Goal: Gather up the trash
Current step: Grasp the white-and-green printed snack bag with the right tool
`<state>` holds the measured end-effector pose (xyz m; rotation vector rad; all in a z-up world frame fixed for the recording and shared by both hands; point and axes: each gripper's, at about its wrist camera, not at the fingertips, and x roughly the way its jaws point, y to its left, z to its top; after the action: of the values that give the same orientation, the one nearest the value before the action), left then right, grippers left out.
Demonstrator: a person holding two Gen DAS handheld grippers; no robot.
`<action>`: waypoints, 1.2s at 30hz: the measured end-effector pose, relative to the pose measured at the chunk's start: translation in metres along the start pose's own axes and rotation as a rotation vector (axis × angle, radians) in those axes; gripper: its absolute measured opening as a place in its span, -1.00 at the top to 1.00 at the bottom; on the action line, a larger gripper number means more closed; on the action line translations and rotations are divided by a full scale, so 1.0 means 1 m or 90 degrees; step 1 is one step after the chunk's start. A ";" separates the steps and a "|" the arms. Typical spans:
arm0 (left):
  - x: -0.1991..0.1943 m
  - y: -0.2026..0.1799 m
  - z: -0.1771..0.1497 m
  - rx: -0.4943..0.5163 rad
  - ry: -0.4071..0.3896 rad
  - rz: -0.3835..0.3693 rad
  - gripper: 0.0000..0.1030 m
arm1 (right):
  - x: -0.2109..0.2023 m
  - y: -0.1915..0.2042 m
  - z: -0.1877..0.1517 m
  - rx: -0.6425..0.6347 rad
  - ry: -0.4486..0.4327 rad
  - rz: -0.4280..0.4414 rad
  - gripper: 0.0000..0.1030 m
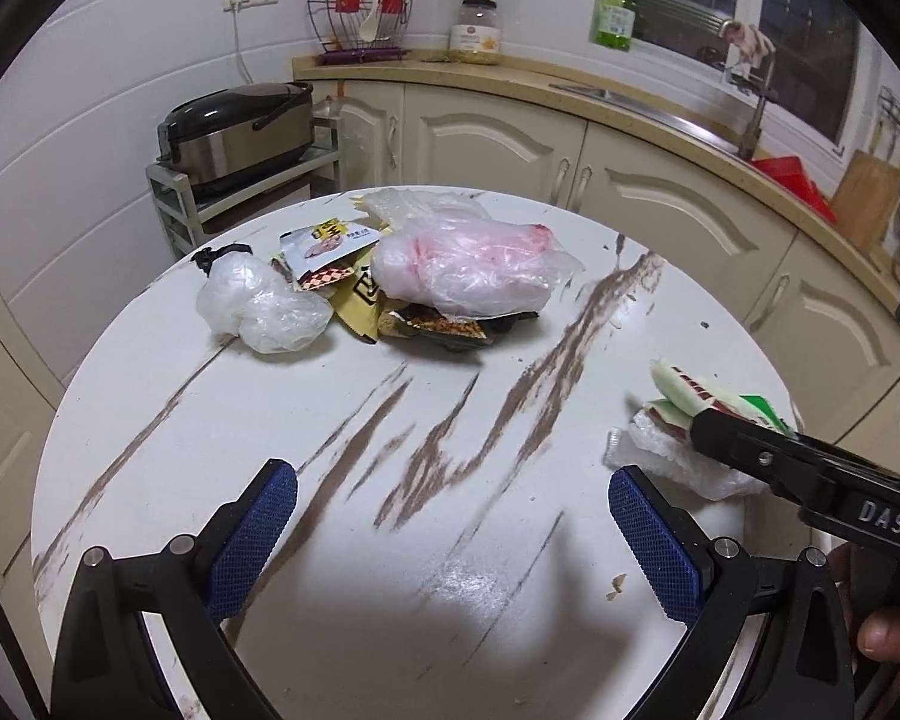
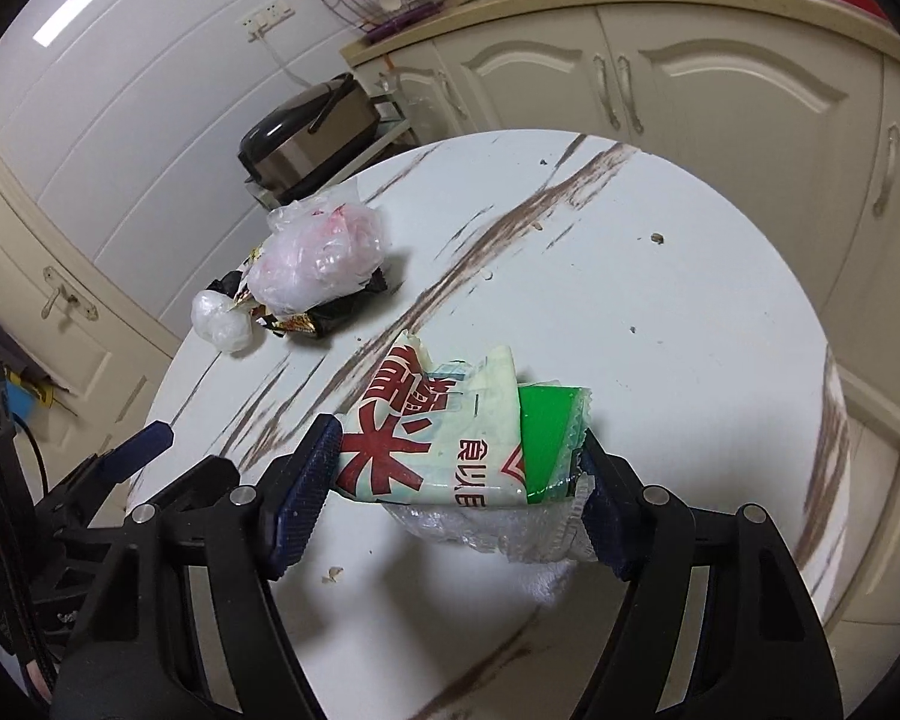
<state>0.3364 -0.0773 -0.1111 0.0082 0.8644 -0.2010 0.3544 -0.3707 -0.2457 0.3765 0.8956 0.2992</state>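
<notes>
Left wrist view. Left tongs (image 1: 453,531) stand wide with nothing between the blue pads, hovering over bare near bench (image 1: 342,432). At the far side of the bench lies the main trash pile (image 1: 390,282): a crumpled clear bag with pink showing inside (image 1: 468,267), a smaller clear bag knotted up to its left (image 1: 258,312), and flat printed snack wrappers (image 1: 330,243) wedged under and between them. All of it looks light, soft and slippery; film will crush and slide rather than resist. Best hold, I judge, is a bunched fold or knot, not a flat face. To the right, the right tongs (image 1: 708,426) come in with a wad of wrappers.

Right wrist view. Right tongs (image 2: 459,462) are closed partway on a bundle: a pale rice bag with red lettering (image 2: 414,420), a green wrapper (image 2: 549,438) tucked against it, and clear bubbly film (image 2: 498,531) hanging beneath. Pads press both sides, so the bundle is held at near centre over the bench. The hanging film looks liable to slip out. Crumbs (image 2: 333,573) dot the bench top.

Containers: no bin or open trash bag visible in either view. The clear bags on the pile seem to hold something, contents not readable.
</notes>
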 end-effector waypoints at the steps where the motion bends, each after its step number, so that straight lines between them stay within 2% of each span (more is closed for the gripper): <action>1: 0.001 0.001 0.000 0.000 0.001 0.003 -0.98 | -0.001 0.000 -0.001 -0.004 -0.002 0.003 -0.38; 6: 0.001 0.003 -0.002 0.000 0.001 0.010 -0.98 | -0.007 0.008 -0.004 -0.041 -0.011 0.016 -0.42; 10: 0.003 0.005 -0.006 0.003 0.008 0.005 -0.98 | -0.001 0.025 -0.014 -0.120 0.020 -0.047 -0.52; 12: 0.004 0.007 -0.007 -0.002 0.010 0.008 -0.98 | 0.001 0.031 -0.020 -0.142 0.028 -0.064 -0.60; 16: 0.000 0.014 -0.009 -0.010 0.011 0.008 -0.98 | -0.002 0.039 -0.016 -0.165 0.020 -0.096 -0.64; 18: -0.001 0.018 -0.009 -0.014 0.010 0.008 -0.98 | 0.001 0.047 -0.014 -0.194 0.034 -0.105 -0.55; 20: -0.004 0.021 -0.011 -0.017 0.008 0.010 -0.98 | 0.009 0.055 -0.016 -0.231 0.059 -0.126 -0.24; 21: -0.005 0.023 -0.012 -0.019 0.008 0.010 -0.98 | 0.011 0.059 -0.017 -0.243 0.065 -0.132 -0.24; 27: -0.009 0.028 -0.017 -0.021 0.012 0.005 -0.98 | -0.005 0.066 -0.029 -0.247 0.036 -0.105 -0.18; 30: -0.013 0.025 -0.018 -0.018 0.008 -0.003 -0.98 | -0.026 0.063 -0.032 -0.218 0.002 -0.070 -0.18; 36: -0.014 0.000 -0.021 0.017 0.011 -0.026 -0.98 | -0.050 0.045 -0.038 -0.162 -0.026 -0.058 -0.18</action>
<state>0.3123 -0.0730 -0.1142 0.0175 0.8789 -0.2520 0.2901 -0.3431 -0.2129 0.1057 0.8204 0.3164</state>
